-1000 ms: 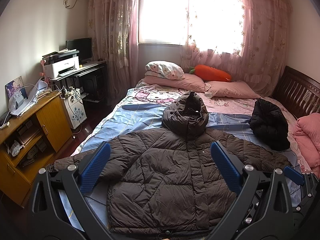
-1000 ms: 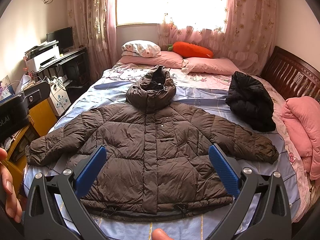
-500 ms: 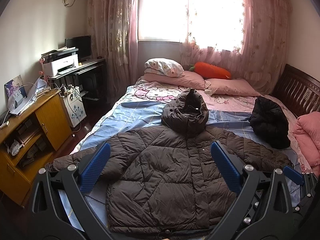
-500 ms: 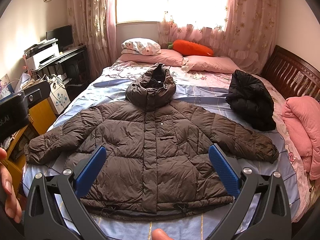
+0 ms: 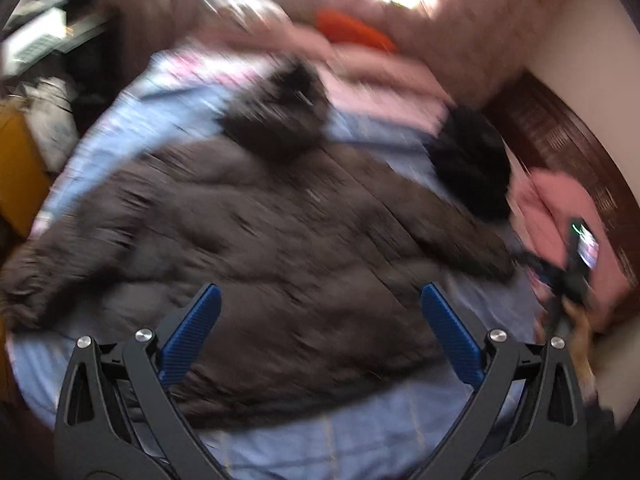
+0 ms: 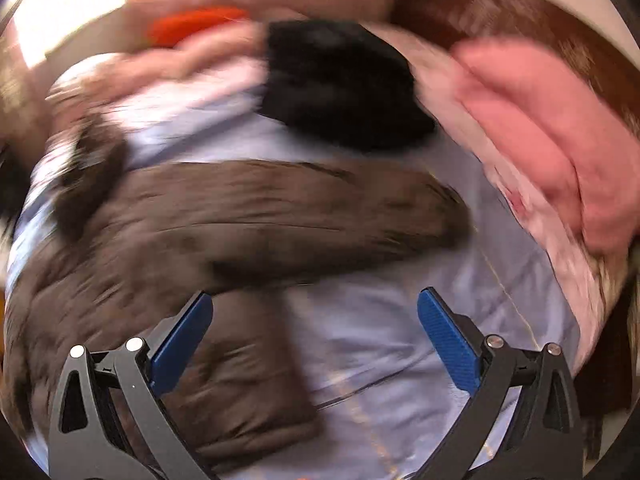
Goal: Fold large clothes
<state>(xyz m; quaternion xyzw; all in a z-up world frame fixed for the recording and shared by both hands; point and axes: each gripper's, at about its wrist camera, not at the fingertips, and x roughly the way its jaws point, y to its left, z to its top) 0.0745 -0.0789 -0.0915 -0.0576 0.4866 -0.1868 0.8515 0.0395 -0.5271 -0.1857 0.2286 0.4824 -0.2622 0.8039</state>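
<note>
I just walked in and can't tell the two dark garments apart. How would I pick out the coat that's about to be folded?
Start at the bed with the pale blue sheet. The brown puffer coat lies spread flat across its near half, sleeves out to both sides and hood toward the pillows. Its neighbour, the black jacket, is darker and bunched in a heap near the wooden bed frame.

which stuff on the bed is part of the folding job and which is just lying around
For the job:
- brown coat, spread flat on the blue sheet
- left claw and right claw, both open, holding nothing

Lying about:
- black jacket, bundled up
- pink quilt
- orange carrot cushion
- pink pillows
</note>
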